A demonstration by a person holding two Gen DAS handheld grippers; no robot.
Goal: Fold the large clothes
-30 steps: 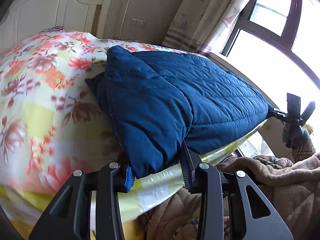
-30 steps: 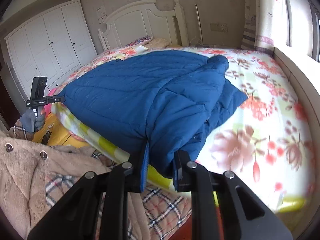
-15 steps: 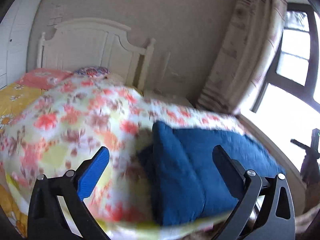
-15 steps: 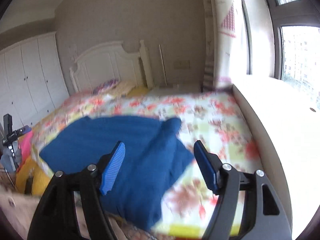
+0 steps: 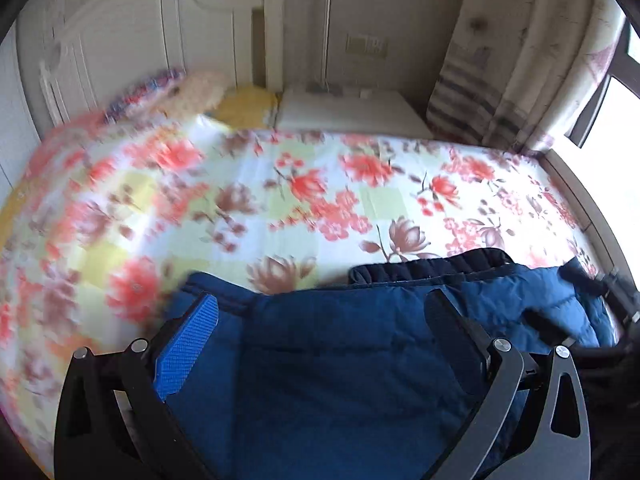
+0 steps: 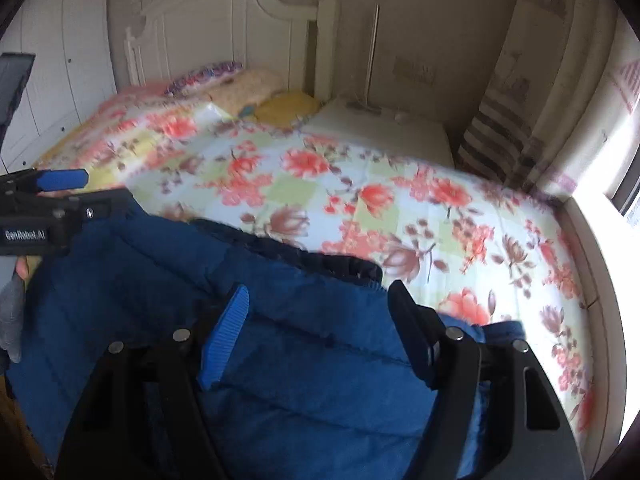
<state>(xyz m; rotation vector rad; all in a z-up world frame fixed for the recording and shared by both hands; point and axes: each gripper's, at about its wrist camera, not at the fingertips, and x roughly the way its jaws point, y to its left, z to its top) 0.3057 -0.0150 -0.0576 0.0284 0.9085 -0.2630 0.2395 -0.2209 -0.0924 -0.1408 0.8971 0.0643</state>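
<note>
A blue quilted padded jacket lies folded on the near part of the flowered bed cover; it also shows in the right wrist view, with a dark ribbed hem along its far edge. My left gripper is open and empty, hovering over the jacket. My right gripper is open and empty, also over the jacket. The left gripper shows at the left edge of the right wrist view. The right gripper shows partly at the right edge of the left wrist view.
The white headboard and pillows are at the far end of the bed. A white nightstand stands beside it. A curtain and a window sill run along the right. A white wardrobe stands at the left.
Both grippers let go of the jacket's edge, opened wide, and now sit above the jacket facing the headboard. The jacket has been folded over toward the near edge.
</note>
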